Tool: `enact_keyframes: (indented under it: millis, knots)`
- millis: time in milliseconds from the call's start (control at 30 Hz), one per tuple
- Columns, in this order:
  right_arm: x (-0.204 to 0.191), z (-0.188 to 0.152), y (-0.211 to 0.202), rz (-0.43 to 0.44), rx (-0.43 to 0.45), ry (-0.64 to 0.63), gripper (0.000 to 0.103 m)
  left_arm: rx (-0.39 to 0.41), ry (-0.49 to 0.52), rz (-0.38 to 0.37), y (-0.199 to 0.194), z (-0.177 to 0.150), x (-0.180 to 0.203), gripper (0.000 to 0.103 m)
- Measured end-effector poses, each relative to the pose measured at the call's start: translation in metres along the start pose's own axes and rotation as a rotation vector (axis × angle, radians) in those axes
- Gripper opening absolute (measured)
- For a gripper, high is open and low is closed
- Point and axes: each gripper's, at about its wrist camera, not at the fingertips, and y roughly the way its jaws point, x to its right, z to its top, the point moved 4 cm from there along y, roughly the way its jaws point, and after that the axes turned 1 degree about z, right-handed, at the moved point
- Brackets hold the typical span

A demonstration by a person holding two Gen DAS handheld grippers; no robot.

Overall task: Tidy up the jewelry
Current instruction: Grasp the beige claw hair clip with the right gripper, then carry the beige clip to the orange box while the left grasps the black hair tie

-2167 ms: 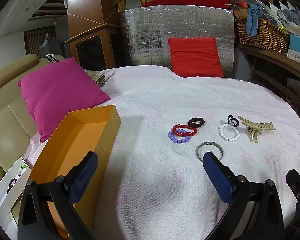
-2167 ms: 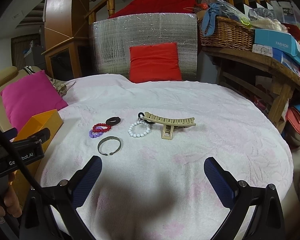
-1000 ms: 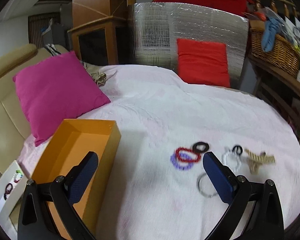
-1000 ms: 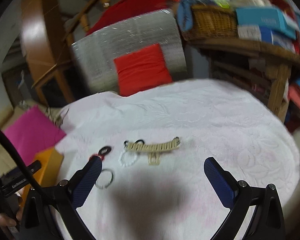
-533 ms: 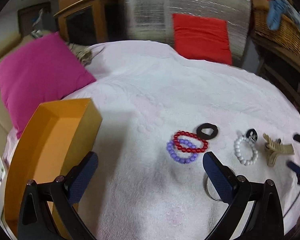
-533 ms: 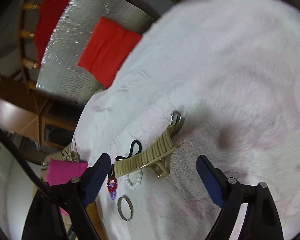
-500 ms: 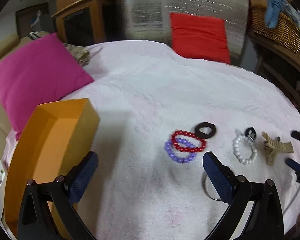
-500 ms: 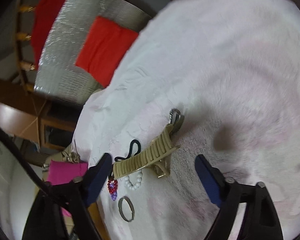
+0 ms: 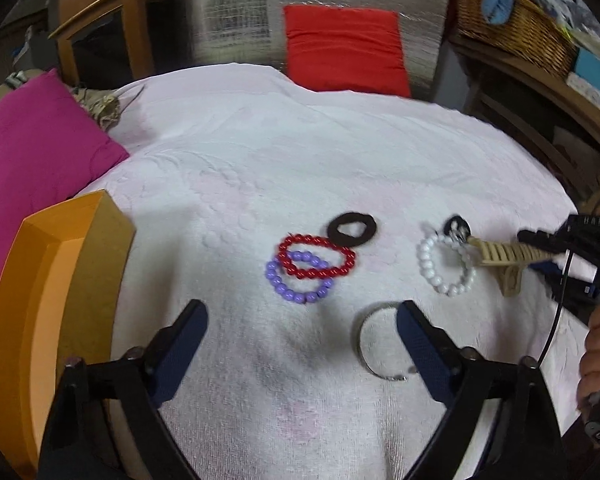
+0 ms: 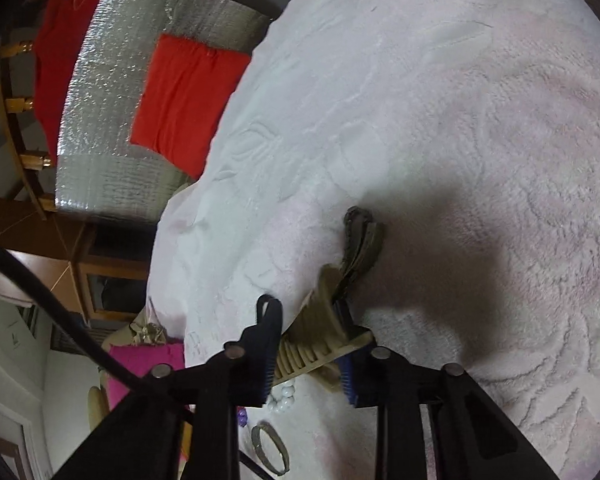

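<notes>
Two grippers work over the white-covered bed [image 9: 300, 152]. The right gripper [image 10: 306, 354] has its jaws closed on the beige hair claw [image 10: 320, 332] near the bed's right edge. The left gripper [image 9: 300, 328] hovers with jaws wide apart, holding nothing, above the metal bangle [image 9: 374, 344]. Red [image 9: 316, 256], purple [image 9: 298, 282] and white bracelets [image 9: 446, 264] lie mid-bed. The orange box [image 9: 40, 280] at the left edge shows nothing inside.
</notes>
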Motion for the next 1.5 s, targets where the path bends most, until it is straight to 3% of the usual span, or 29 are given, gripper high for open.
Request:
enact_keyframes:
  millis: [100, 367, 533, 633, 767, 867, 933, 1000, 1167, 1300, 1500]
  knots:
    - [-0.007, -0.002, -0.008, 0.026, 0.005, -0.036, 0.014, -0.011, 0.022, -0.014, 0.001, -0.004, 0.006, 0.087]
    - [-0.008, 0.003, -0.04, 0.077, 0.066, -0.056, 0.014, 0.07, 0.039, -0.05, -0.006, 0.011, 0.023, 0.087]
    - [-0.003, 0.011, -0.06, 0.072, 0.112, -0.05, 0.014, 0.109, 0.072, -0.131, 0.007, 0.036, 0.054, 0.087]
    - [0.0, 0.018, -0.07, 0.063, 0.137, -0.059, 0.014, 0.105, 0.119, -0.142, 0.021, 0.049, 0.077, 0.087]
    - [0.001, 0.026, -0.08, 0.049, 0.163, -0.07, 0.014, 0.053, 0.105, -0.217, 0.043, 0.059, 0.1, 0.087]
    - [0.001, 0.032, -0.083, 0.046, 0.181, -0.071, 0.014, 0.034, 0.107, -0.23, 0.053, 0.062, 0.114, 0.086]
    - [0.002, 0.033, -0.084, 0.042, 0.182, -0.072, 0.014, 0.012, 0.107, -0.243, 0.061, 0.062, 0.119, 0.075]
    - [0.002, 0.034, -0.083, 0.039, 0.179, -0.072, 0.014, -0.022, 0.104, -0.248, 0.072, 0.06, 0.12, 0.054]
    - [0.005, 0.038, -0.085, 0.032, 0.178, -0.067, 0.014, -0.064, 0.089, -0.26, 0.09, 0.055, 0.121, 0.032]
    - [0.004, 0.038, -0.085, 0.03, 0.172, -0.072, 0.014, -0.042, 0.102, -0.267, 0.088, 0.055, 0.12, 0.018]
    - [-0.001, 0.033, -0.084, 0.034, 0.17, -0.09, 0.014, 0.0, 0.127, -0.288, 0.073, 0.054, 0.116, 0.018]
